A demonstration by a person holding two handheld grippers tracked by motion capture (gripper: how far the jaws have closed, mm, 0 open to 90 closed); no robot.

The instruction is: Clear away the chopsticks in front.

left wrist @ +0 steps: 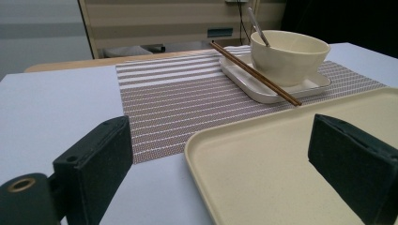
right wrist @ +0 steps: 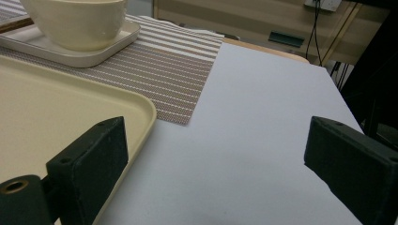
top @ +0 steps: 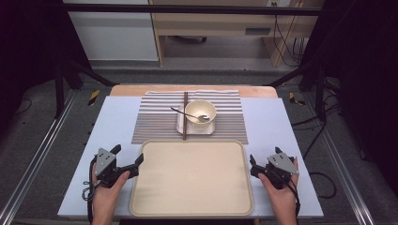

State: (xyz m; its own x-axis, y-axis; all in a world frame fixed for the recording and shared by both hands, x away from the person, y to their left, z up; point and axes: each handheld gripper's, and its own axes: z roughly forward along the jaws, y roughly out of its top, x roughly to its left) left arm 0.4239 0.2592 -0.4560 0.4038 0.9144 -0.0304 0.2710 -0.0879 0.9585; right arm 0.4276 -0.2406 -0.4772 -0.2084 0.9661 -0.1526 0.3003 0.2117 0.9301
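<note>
We hold each hand-held gripper, left [top: 131,163] and right [top: 257,167], wide open beside the empty tray [top: 192,178]. We should close squarely on both rims, evenly.

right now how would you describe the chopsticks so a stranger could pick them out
Start at the striped placemat beyond the big cream tray. On it a small square plate holds a bowl. The chopsticks lie along the plate's left edge: a straight, dark brown pair, unlike the curved metal spoon in the bowl.

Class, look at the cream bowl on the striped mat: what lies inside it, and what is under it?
Inside the bowl lies a metal spoon, handle over the rim. Under it sits a small white plate on the mat. The plate's middle is covered.
</note>
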